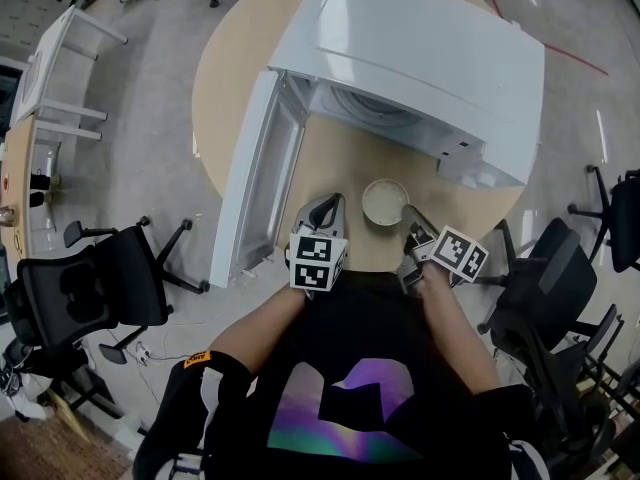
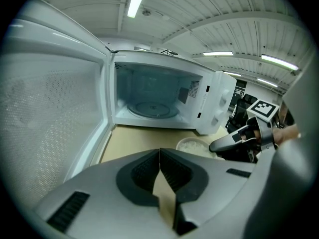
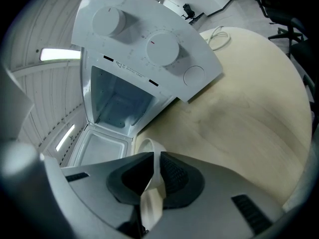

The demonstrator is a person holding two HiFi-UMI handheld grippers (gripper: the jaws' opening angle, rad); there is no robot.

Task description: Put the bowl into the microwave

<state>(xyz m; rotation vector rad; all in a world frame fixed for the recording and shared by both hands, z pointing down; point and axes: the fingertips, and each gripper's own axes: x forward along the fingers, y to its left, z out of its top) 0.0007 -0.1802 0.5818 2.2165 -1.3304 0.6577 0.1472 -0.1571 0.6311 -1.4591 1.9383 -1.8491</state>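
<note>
A small white bowl (image 1: 385,201) sits on the round wooden table (image 1: 225,88), just in front of the white microwave (image 1: 420,48). The microwave's door (image 1: 255,173) is swung wide open to the left, showing the cavity with its glass turntable (image 2: 149,107). My right gripper (image 1: 409,215) is shut on the bowl's near right rim; in the right gripper view the rim (image 3: 152,156) is pinched between the jaws. My left gripper (image 1: 327,206) rests left of the bowl, jaws shut with nothing between them (image 2: 159,151). The bowl (image 2: 192,144) shows to its right.
The control panel with two knobs (image 3: 149,44) faces the right gripper. Black office chairs stand on the left (image 1: 95,283) and right (image 1: 555,268) of the table. A white shelf (image 1: 55,73) is at the far left. The table's front edge is close to the person's body.
</note>
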